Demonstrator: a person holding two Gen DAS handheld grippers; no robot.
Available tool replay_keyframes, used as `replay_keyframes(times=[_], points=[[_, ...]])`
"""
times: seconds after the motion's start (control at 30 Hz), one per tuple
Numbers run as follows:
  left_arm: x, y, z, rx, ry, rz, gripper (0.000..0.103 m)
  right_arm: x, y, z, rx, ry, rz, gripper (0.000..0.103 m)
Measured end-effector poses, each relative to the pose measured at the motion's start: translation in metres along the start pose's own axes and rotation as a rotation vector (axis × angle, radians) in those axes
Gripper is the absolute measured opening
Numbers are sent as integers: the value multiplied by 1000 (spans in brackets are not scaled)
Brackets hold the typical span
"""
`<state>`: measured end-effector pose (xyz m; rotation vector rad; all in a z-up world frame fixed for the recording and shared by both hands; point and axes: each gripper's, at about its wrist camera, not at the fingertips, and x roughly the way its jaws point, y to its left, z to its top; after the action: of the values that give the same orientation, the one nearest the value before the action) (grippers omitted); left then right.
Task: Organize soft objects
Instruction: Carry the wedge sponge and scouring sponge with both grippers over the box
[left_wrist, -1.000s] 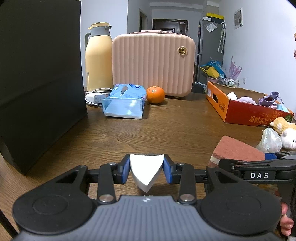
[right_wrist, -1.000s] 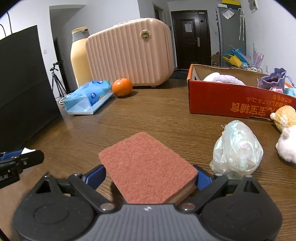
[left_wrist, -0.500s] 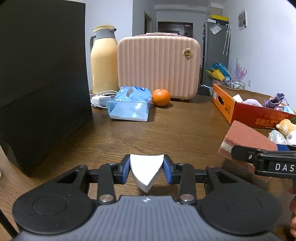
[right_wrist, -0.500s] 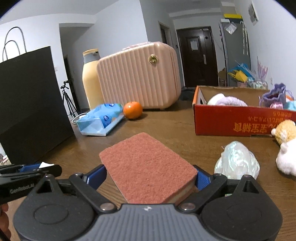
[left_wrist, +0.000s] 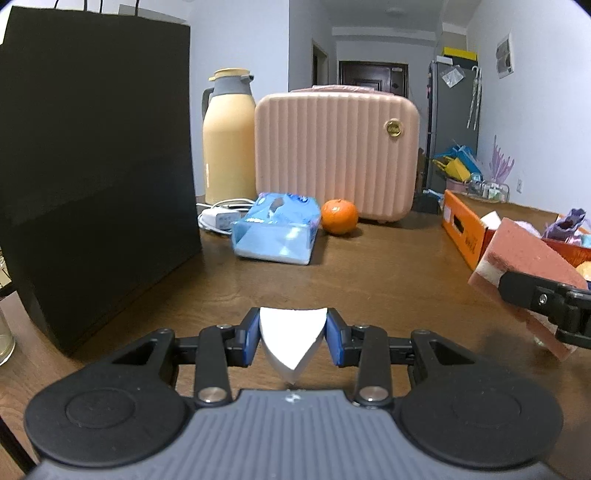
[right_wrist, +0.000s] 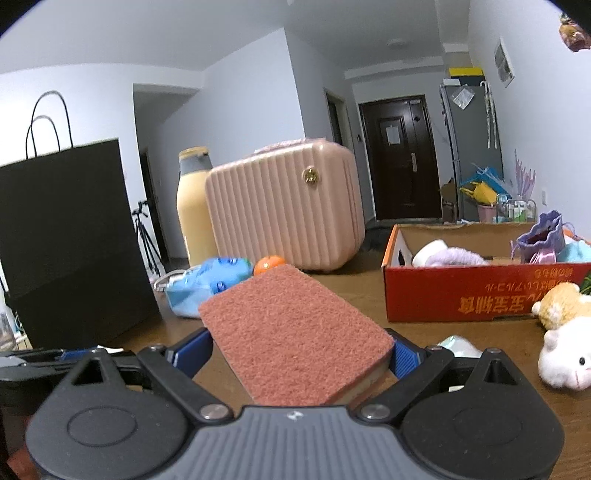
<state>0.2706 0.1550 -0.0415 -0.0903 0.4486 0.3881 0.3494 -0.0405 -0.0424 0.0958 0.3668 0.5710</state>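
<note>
Your right gripper (right_wrist: 295, 350) holds a sponge (right_wrist: 291, 332): a rectangular block with a coarse, reddish-brown scouring face on top and a pale foam layer beneath. Its jaws stand wide, the blue pads pressing the sponge's two long sides, and it is carried clear above the counter (right_wrist: 362, 295). Your left gripper (left_wrist: 293, 339) has its jaws drawn narrow on a smooth white foam wedge (left_wrist: 293, 338), tapering to a point toward the camera, also held off the wood. Ahead to the right stands an open red cardboard box (right_wrist: 480, 291) with soft cloth items inside; beside it on the counter lie two plush toys (right_wrist: 561, 332). Farther back: a ribbed pink case (left_wrist: 338, 155), an orange (left_wrist: 339, 216), a blue tissue pack (left_wrist: 277, 230), a black paper bag (left_wrist: 96, 166).
</note>
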Motion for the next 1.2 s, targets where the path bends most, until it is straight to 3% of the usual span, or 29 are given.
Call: replay_keyframes(times=[0.7, 1.2], points=[[19, -95, 44, -13, -72, -66, 37, -2, -95, 32, 110, -153, -127, 96], [53, -166, 85, -53, -127, -159, 37, 13, -150, 56, 72, -268, -220, 96]])
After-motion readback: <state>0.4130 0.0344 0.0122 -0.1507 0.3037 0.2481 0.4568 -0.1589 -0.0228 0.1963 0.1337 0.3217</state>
